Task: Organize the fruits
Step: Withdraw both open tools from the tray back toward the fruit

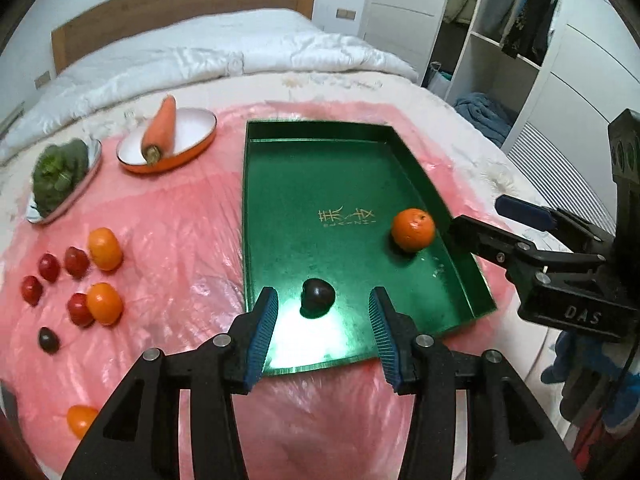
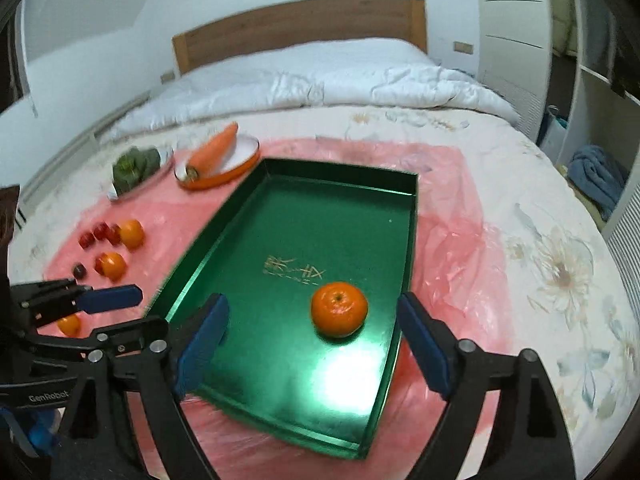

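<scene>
1. Left wrist view: our left gripper [image 1: 323, 322] has its jaws partly apart and empty, with a small dark fruit [image 1: 317, 295] lying loose between and just beyond the pads, on the floor of the green tray [image 1: 280, 200].
2. Right wrist view: our right gripper [image 2: 314, 342] stands wide open and holds nothing; the mandarin [image 2: 339, 309] sits free in the tray ahead of it, near the right wall.
3. We judge that both fruits have been set down in the tray and the step in hand is the release and pull-back.
4. Outward on the pink sheet [image 1: 180, 240] over the bed wait two more mandarins [image 1: 105, 249], several small red fruits [image 1: 76, 262] and another dark one [image 1: 49, 340]; a further orange fruit [image 1: 81, 420] lies nearer us.
5. The next move calls for swinging left to that cluster, taking one fruit without nudging its neighbours.
6. The mandarin looks round, glossy and likely to roll; the dark fruit is small and smooth.
</scene>
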